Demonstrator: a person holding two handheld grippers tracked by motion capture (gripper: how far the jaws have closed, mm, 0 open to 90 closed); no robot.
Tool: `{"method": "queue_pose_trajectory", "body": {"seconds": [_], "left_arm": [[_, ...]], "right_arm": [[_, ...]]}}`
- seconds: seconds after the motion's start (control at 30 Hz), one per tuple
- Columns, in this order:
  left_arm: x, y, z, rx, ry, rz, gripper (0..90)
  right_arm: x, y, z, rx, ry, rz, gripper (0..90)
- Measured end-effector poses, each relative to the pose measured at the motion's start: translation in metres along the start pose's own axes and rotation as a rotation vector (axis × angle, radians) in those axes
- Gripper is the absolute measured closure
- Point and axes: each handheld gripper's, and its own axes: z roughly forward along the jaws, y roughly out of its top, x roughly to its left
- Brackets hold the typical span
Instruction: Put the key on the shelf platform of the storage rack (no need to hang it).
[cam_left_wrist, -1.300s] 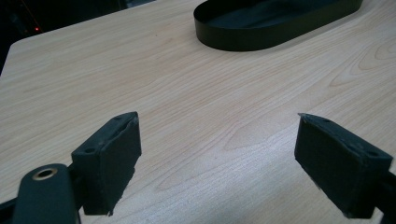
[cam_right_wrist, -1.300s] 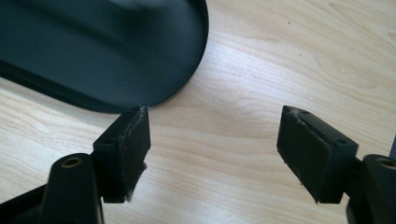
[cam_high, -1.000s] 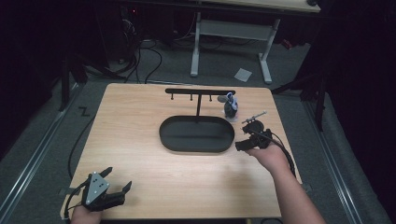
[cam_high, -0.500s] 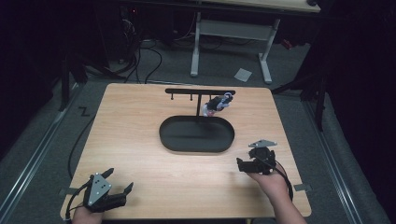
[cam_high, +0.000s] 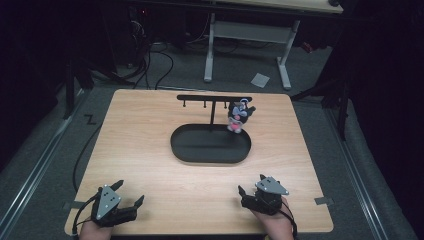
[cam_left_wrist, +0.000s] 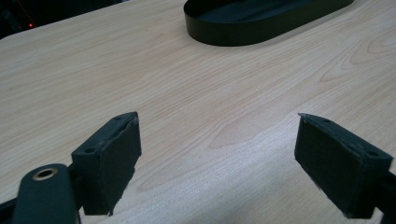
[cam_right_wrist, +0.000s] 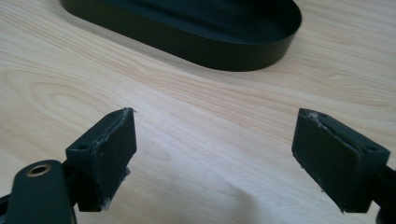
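Note:
A small grey and pink toy figure (cam_high: 239, 116) hangs from the right end of a black T-shaped rack (cam_high: 210, 98). The rack stands at the back rim of a black oval tray (cam_high: 176, 145) in the middle of the table. My left gripper (cam_high: 131, 191) rests at the front left corner, open, with bare wood between its jaws (cam_left_wrist: 217, 140). Open as well, my right gripper (cam_high: 250, 183) lies near the front edge on the right. Its jaws frame bare tabletop (cam_right_wrist: 215, 140), and the tray's wall (cam_right_wrist: 187, 44) lies ahead.
The wooden table (cam_high: 140, 135) is bare on both sides of the tray. Behind it is dark floor with cables (cam_high: 165, 60) and a white desk frame (cam_high: 250, 35). A strip of tape (cam_high: 321, 201) marks the front right edge.
My right gripper has drawn back from beside the rack to the table's front right edge. The toy swung on the rack and now hangs down. The left gripper has stayed put.

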Motion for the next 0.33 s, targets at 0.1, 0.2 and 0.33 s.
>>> {"method": "queue_pose_trajectory", "body": {"seconds": [0.1,0.2,0.33], "left_arm": [[0.0011,0.0007,-0.005,-0.015,0.018,-0.002,15.2],[0.0033,0.0001,-0.0053,-0.01,0.021,-0.003,15.2],[0.0045,0.0003,-0.0048,-0.012,0.016,0.0,15.2]], "right_arm": [[0.0007,0.0004,-0.0033,-0.048,0.051,0.034,13.9],[0.0007,-0.0002,-0.0015,-0.039,0.046,0.031,13.9],[0.0003,-0.0028,0.0,-0.015,0.039,0.051,14.1]]}}
